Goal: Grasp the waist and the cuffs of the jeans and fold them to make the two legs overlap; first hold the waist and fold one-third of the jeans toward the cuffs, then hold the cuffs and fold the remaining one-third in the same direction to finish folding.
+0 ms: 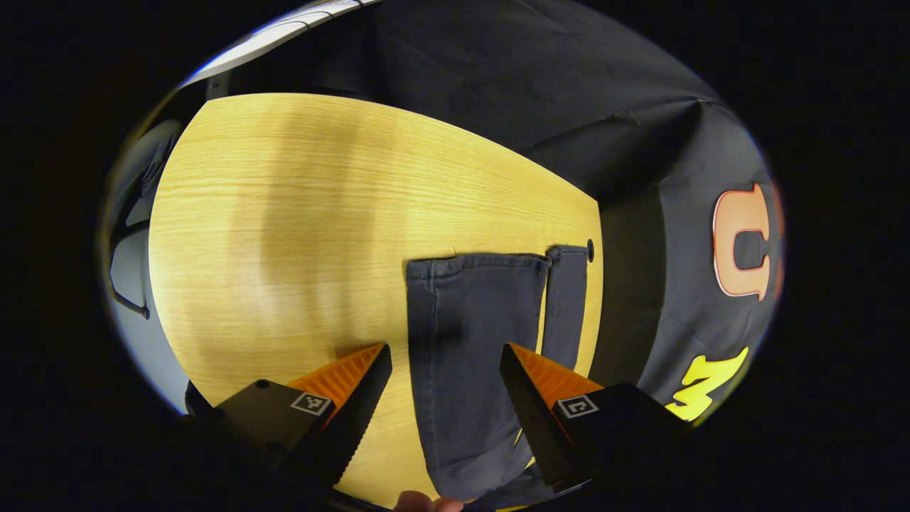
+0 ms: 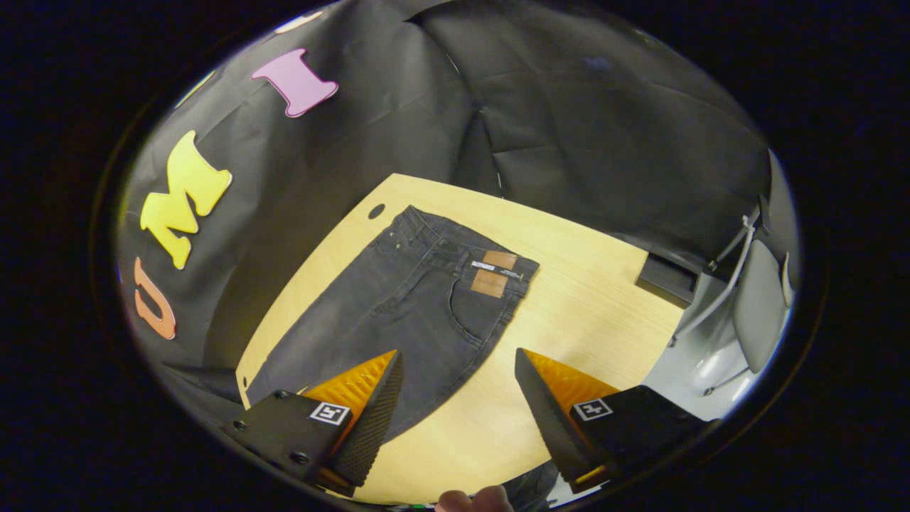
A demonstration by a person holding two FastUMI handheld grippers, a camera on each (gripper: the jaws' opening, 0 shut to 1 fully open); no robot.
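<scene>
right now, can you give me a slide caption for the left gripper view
Open tongs hover above the cuff end of dark jeans lying flat on a wooden table.

You see a light wooden bench (image 2: 590, 299) with a small round hole (image 2: 376, 211) near its far corner. Behind it hangs a black cloth wall (image 2: 569, 121) with folds. At the right side a grey chair (image 2: 753, 299) stands on a pale floor (image 2: 675, 370). Soft shadows lie across the wood.
</scene>
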